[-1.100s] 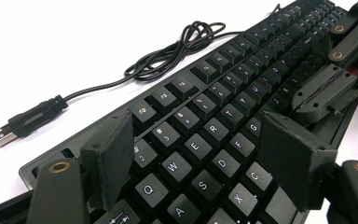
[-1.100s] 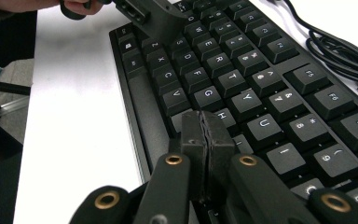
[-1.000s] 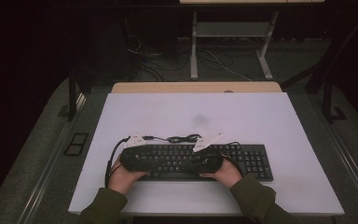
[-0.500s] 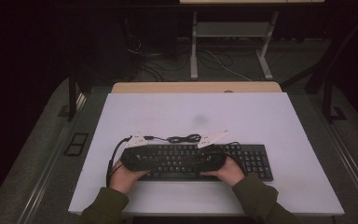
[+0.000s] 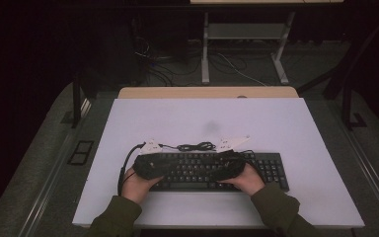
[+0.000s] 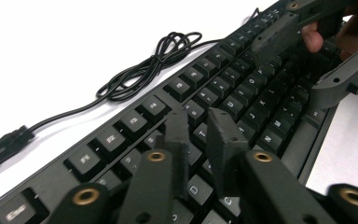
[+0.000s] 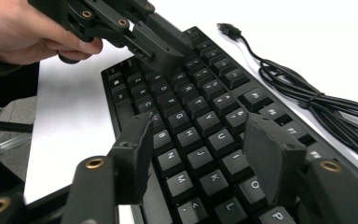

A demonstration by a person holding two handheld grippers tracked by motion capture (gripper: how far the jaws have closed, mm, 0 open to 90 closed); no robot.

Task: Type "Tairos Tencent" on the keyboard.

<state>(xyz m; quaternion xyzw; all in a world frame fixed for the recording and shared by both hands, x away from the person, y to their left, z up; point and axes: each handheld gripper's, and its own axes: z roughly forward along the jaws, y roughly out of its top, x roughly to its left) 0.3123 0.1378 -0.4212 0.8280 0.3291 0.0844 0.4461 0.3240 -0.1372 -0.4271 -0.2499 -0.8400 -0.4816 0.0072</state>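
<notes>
A black keyboard (image 5: 197, 168) lies near the front of the white table, and both hands hold their grippers low over its keys. My left gripper (image 6: 198, 116) hovers above the left letter keys; its jaws have just been closing and stand almost together, with nothing between them. From the right, my right gripper (image 7: 200, 123) faces it over the middle keys. Its jaws have just been opening and stand wide apart, empty. In the high view the left gripper (image 5: 165, 170) and right gripper (image 5: 212, 170) point at each other. The keyboard's cable (image 5: 195, 146) lies bundled behind it.
The cable's USB plug (image 6: 4, 144) rests loose on the white table (image 5: 202, 118) behind the keyboard. A wooden desk edge (image 5: 207, 92) borders the far side, with a metal frame (image 5: 246, 34) and floor cables beyond.
</notes>
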